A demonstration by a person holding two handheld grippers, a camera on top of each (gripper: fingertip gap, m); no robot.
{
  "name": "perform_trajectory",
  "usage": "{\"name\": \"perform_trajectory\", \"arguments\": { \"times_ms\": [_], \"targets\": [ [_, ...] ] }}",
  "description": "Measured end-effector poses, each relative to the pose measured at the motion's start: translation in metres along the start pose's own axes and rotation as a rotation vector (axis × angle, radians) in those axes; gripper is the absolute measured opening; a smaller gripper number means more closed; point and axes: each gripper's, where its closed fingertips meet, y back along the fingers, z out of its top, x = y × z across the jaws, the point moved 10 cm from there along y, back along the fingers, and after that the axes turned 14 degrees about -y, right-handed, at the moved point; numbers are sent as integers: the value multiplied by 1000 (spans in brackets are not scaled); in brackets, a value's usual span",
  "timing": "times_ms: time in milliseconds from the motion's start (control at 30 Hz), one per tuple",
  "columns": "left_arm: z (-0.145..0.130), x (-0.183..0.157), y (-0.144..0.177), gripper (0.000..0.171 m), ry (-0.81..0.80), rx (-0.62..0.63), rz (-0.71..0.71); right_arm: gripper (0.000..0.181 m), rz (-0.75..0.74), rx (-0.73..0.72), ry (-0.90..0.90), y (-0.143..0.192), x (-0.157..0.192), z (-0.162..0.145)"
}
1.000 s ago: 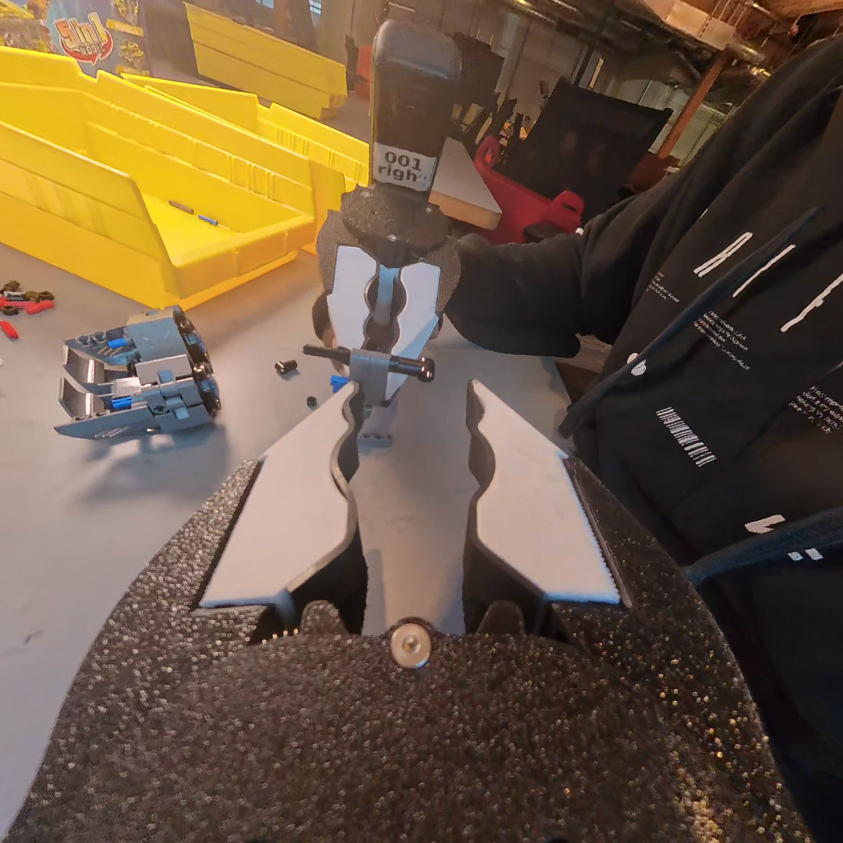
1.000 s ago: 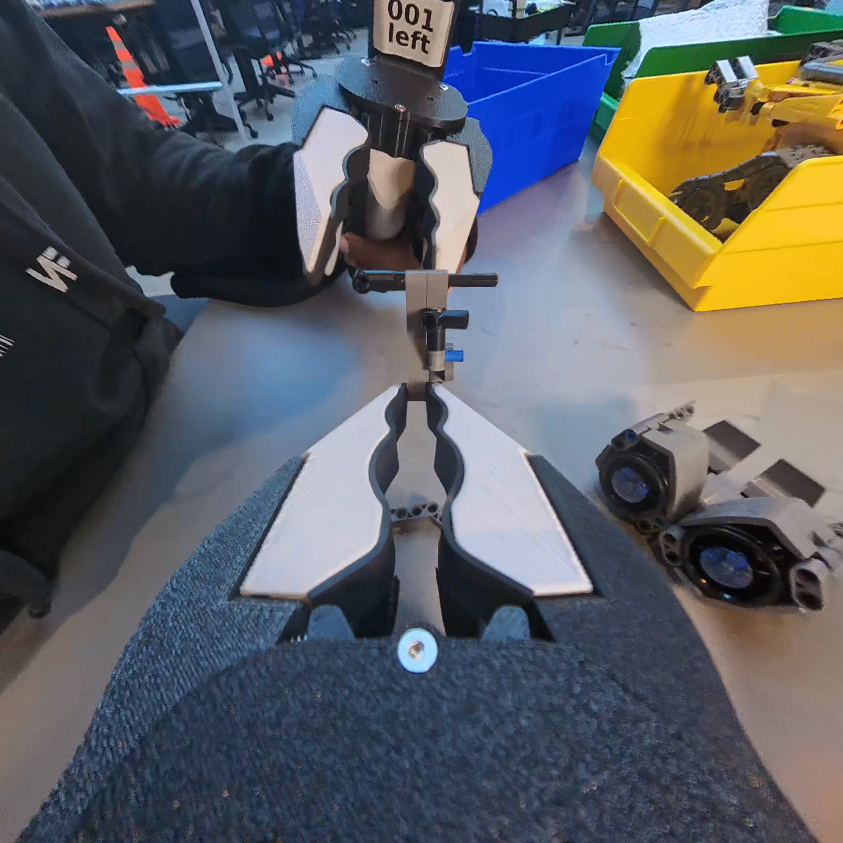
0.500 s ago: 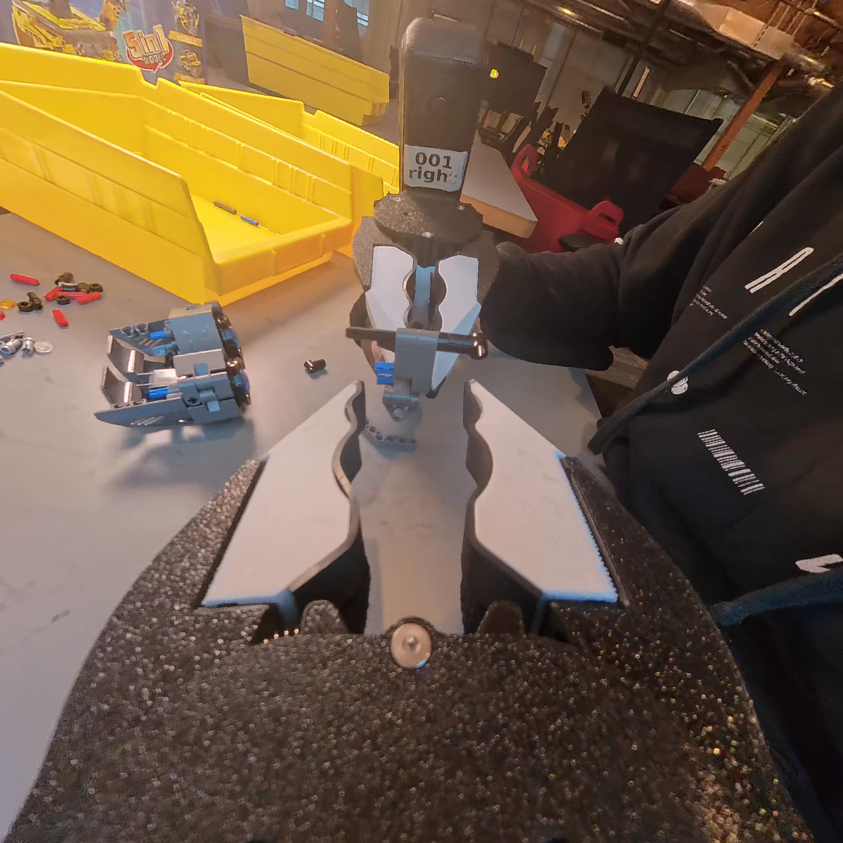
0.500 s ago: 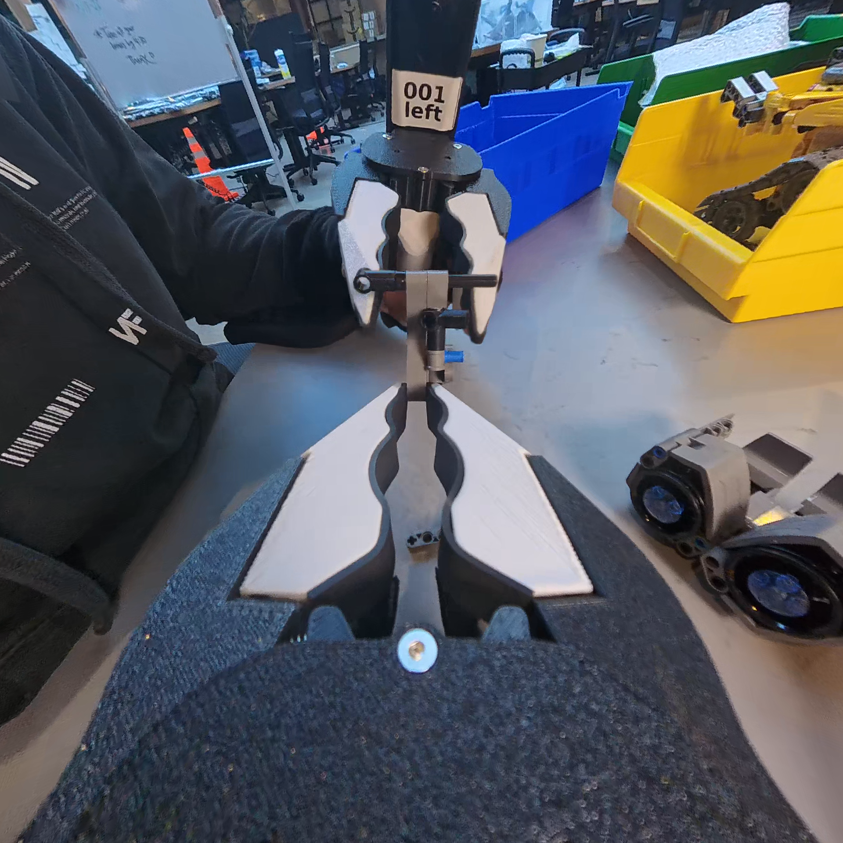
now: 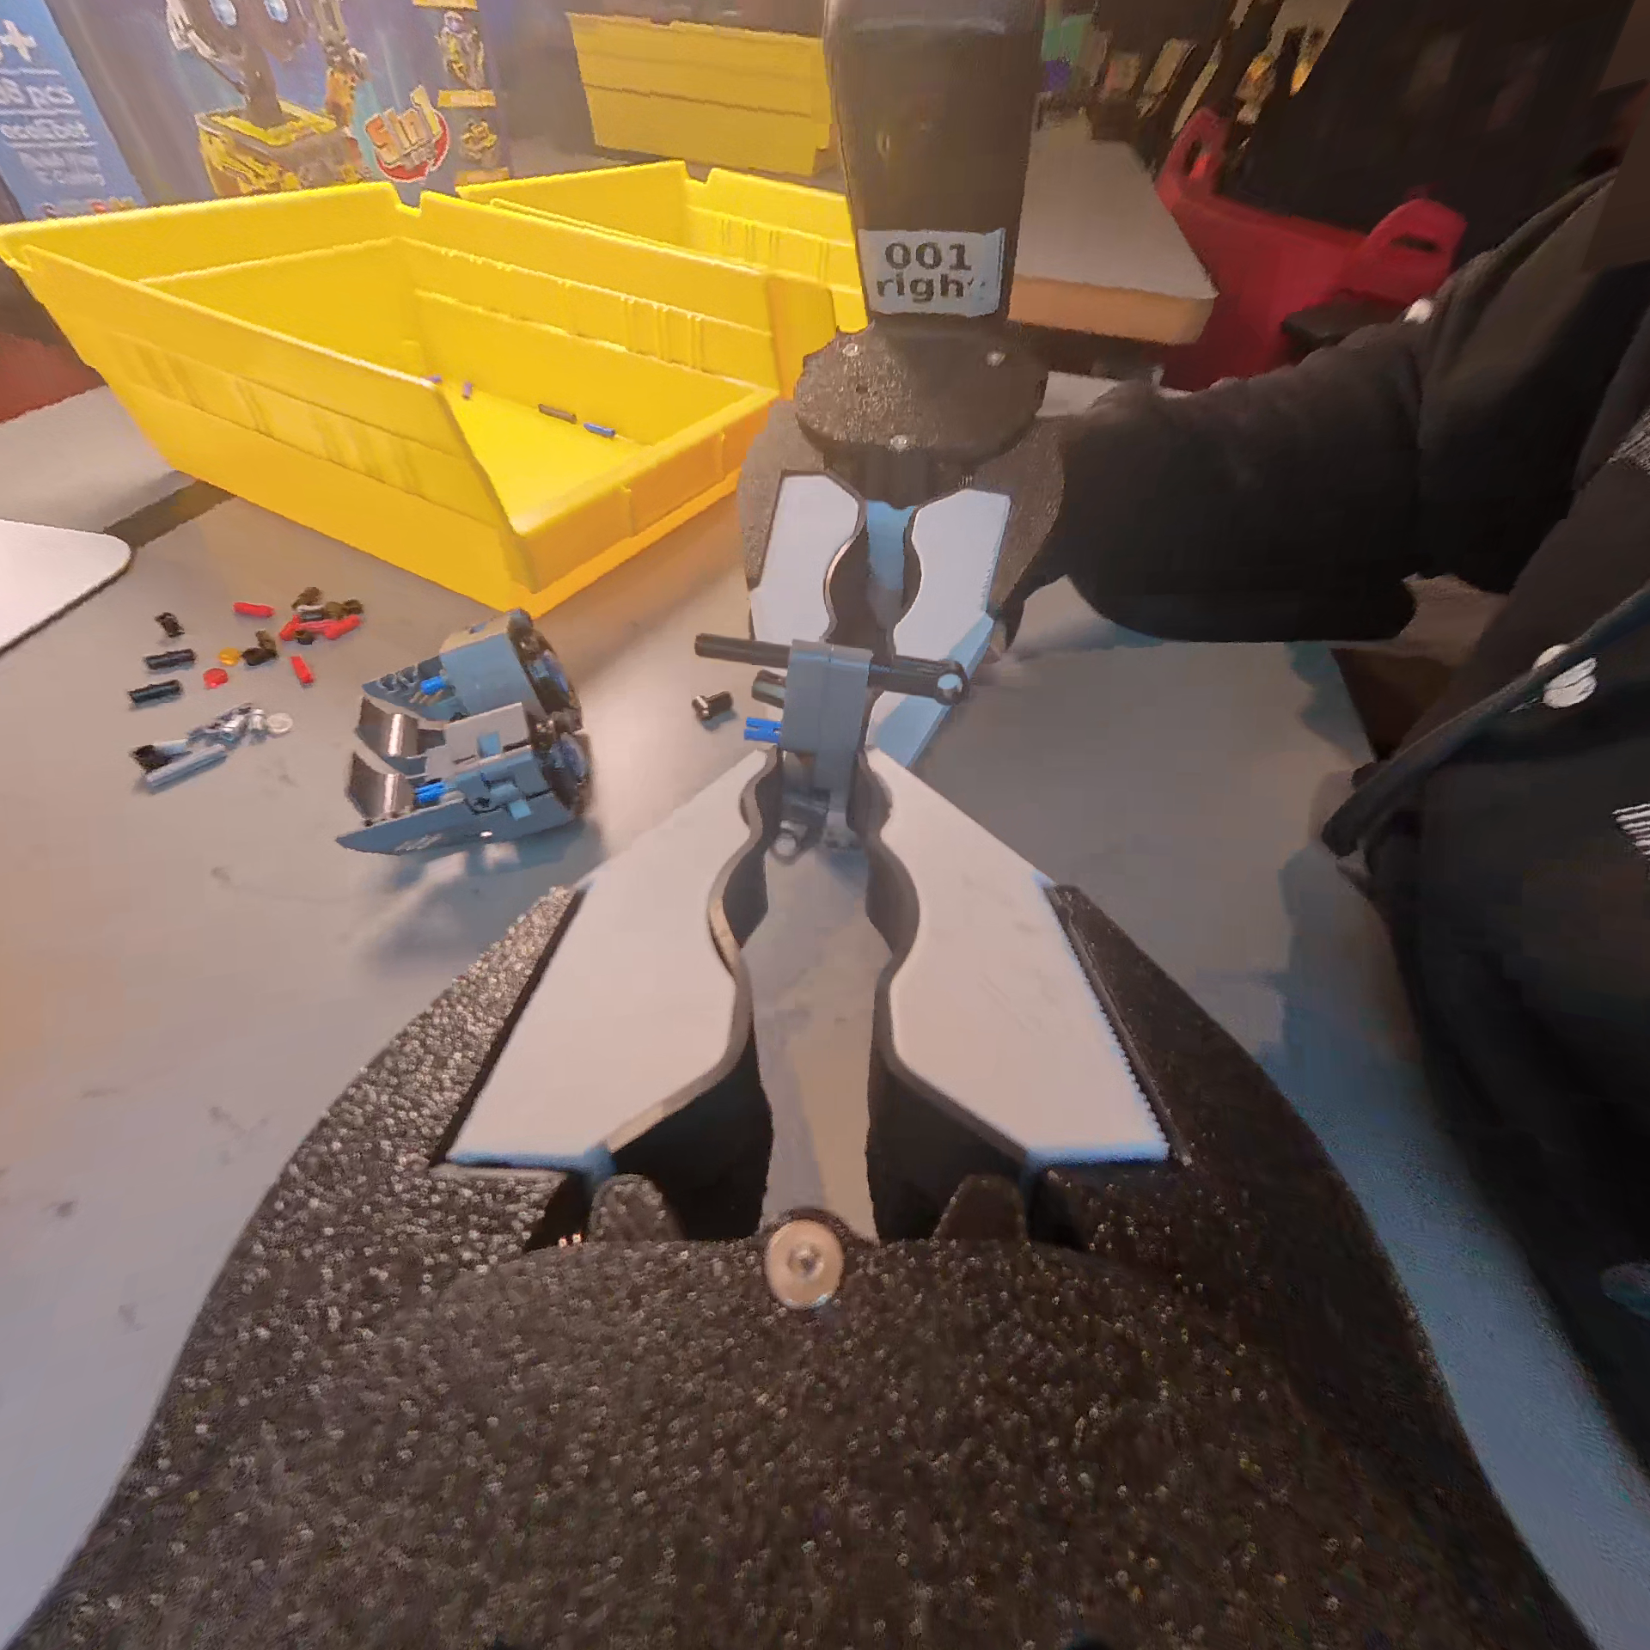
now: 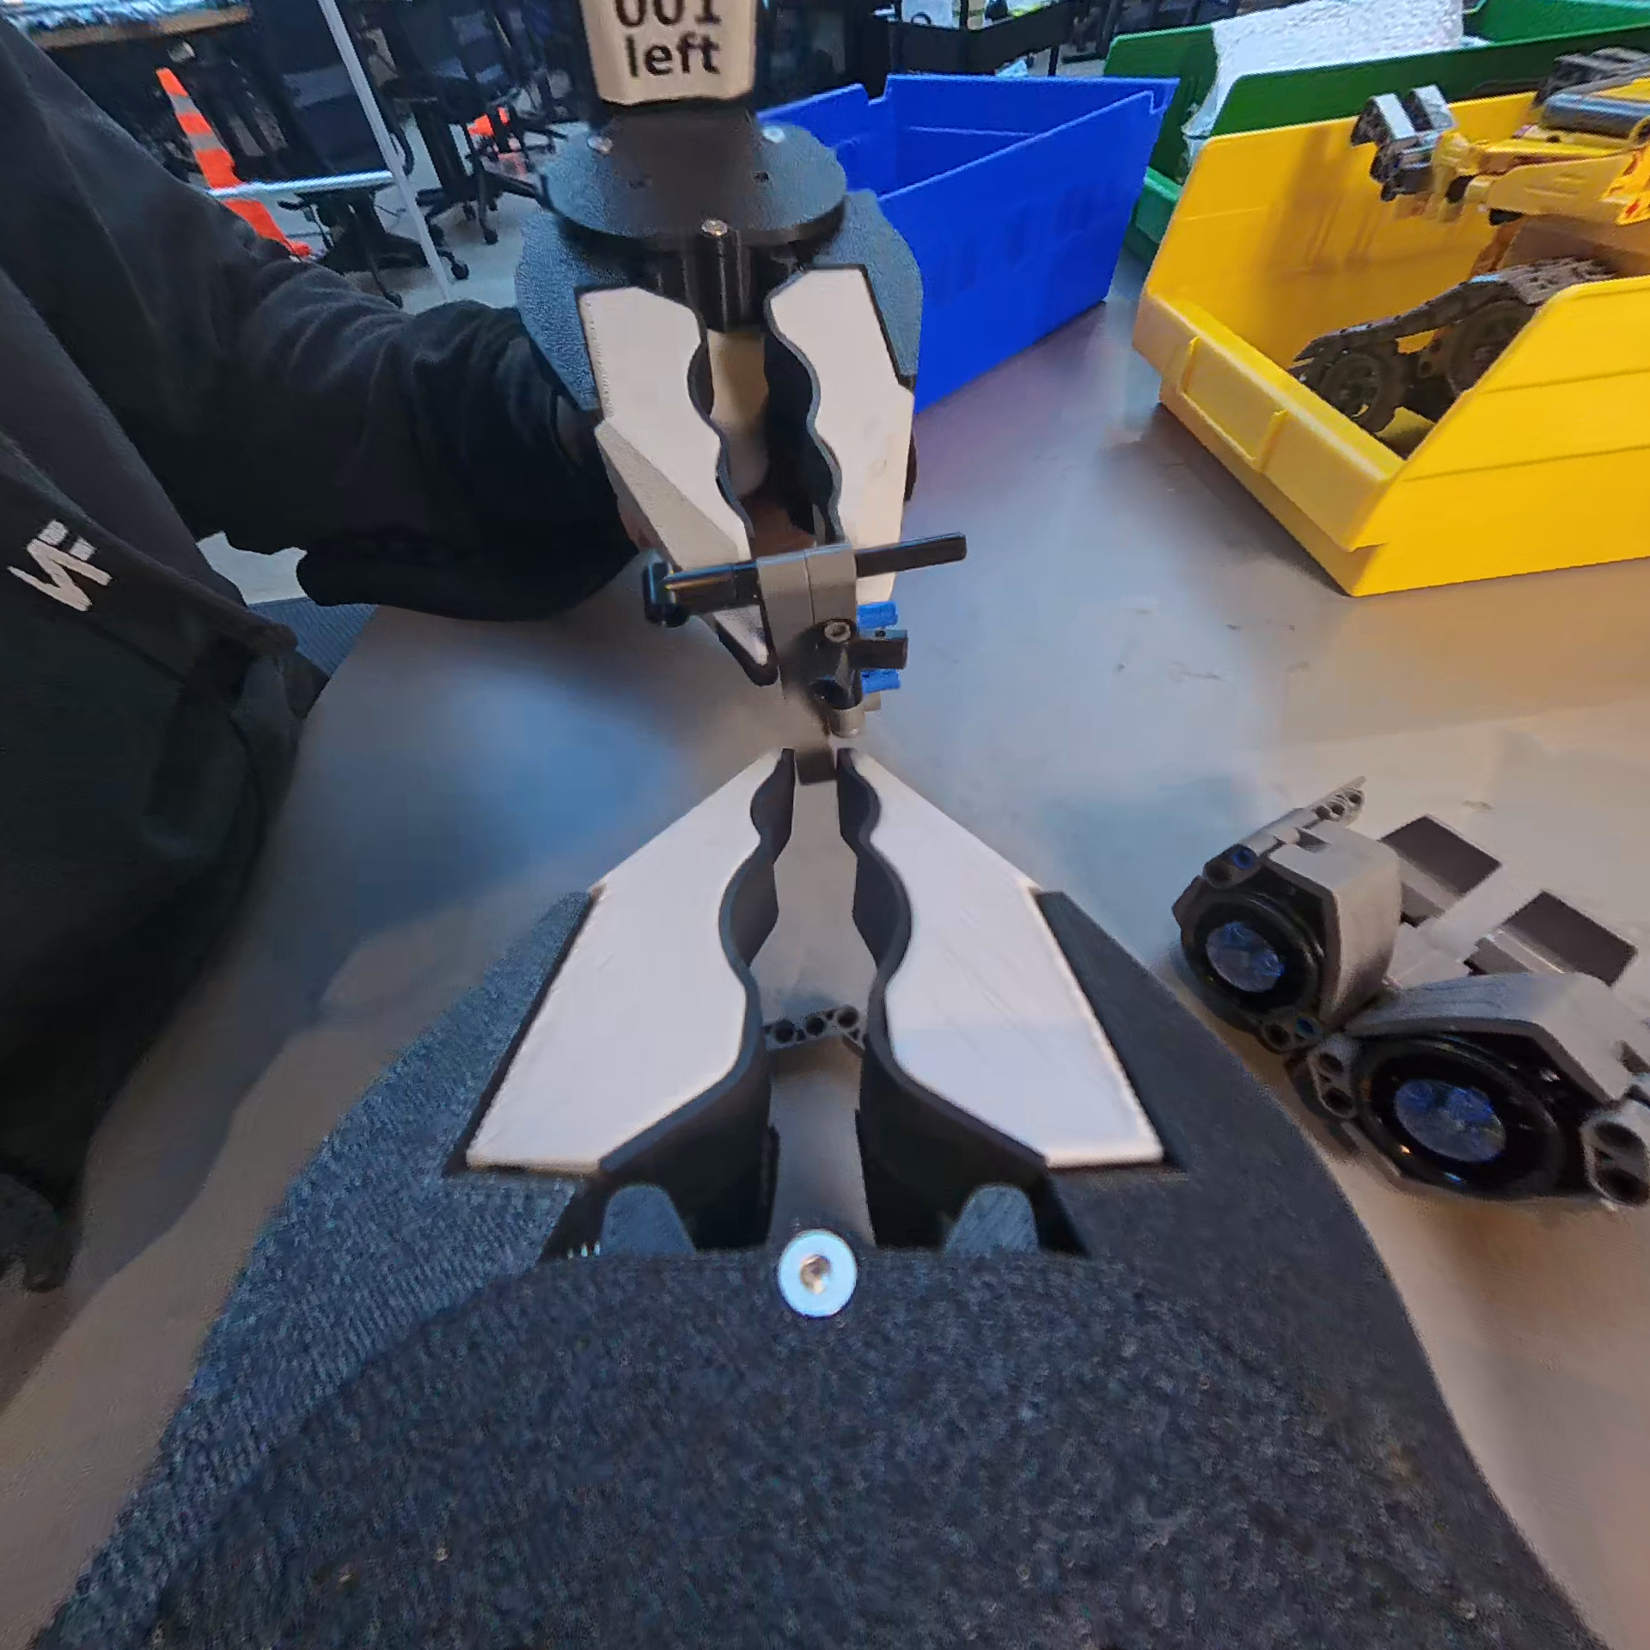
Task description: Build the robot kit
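A small grey brick assembly (image 5: pixel 830 696) with a black cross axle and blue pins hangs in the air between my two grippers. My left gripper (image 5: pixel 820 779) is shut on its lower end, where a black connector shows between the tips. In the right wrist view the assembly (image 6: pixel 808 580) sits between the left gripper's fingers (image 6: pixel 670 482). My right gripper (image 6: pixel 812 764) is nearly closed, with a dark grey end pinched between its tips just below the assembly. It looks like the assembly's near end. The right gripper also shows in the left wrist view (image 5: pixel 857 714).
A grey twin-engine model (image 5: pixel 464 750) lies on the grey table (image 5: pixel 179 982), also in the right wrist view (image 6: pixel 1393 1009). There are loose small parts (image 5: pixel 250 643), a black pin (image 5: pixel 710 705), a short black beam (image 6: pixel 812 1027), yellow bins (image 5: pixel 402 402), a blue bin (image 6: pixel 1000 205) and a yellow bin (image 6: pixel 1295 429) holding a tracked model. Dark sleeves are at the sides. The grippers are tip to tip, or close to it.
My left gripper was open and has come forward and closed on the assembly. The assembly has tilted toward the right gripper, which stays closed at its end.
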Motion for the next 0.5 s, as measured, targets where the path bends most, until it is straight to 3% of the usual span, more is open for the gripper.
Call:
{"name": "perform_trajectory", "arguments": {
  "times_ms": [67,233,500],
  "targets": [
    [0,-2,0,14,-77,58,44,18,-23,15,15,3,-2,0],
    [-2,-7,-3,14,-159,145,58,20,-53,-35,74,13,0,8],
    [-1,-11,-5,14,-177,138,47,15,-68,-37,96,7,3,6]
  ]
}}
